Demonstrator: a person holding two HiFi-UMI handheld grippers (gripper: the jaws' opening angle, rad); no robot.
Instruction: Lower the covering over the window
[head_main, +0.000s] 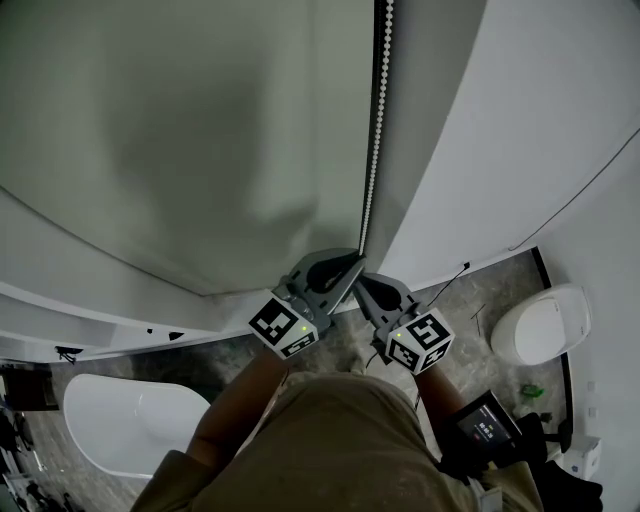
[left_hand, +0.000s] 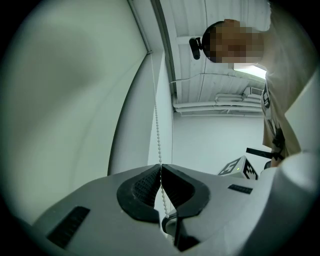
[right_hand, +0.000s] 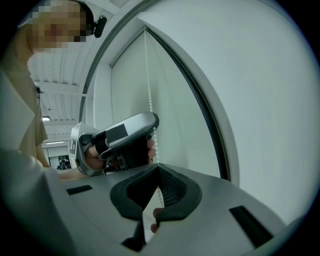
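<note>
Where the covering (head_main: 180, 130) fills the window with pale grey-green fabric, its bead chain (head_main: 376, 120) hangs straight down along the dark frame edge at the fabric's right side. Long axis: vertical. The lower edge of the covering cannot be made out in any view.

Left hand-held gripper (left_hand: 161, 167): jaws closed, pads pinching the chain, which enters at the tips and runs on down between them.

Right hand-held gripper (right_hand: 159, 166): jaws closed on the same chain. It sits just below the left one, which shows close above it in the right gripper view.

Both point roughly level, so the chain crosses each pair of jaws at right angles.

Judgement: the chain already lies inside both grips, so neither has to reach. The coming pull runs along the chain's length, and the left grip has more travel beneath it. Whether this strand lowers or raises the fabric cannot be told.

Beyond: a white bathtub (head_main: 120, 420) stands on the floor far below.
</note>
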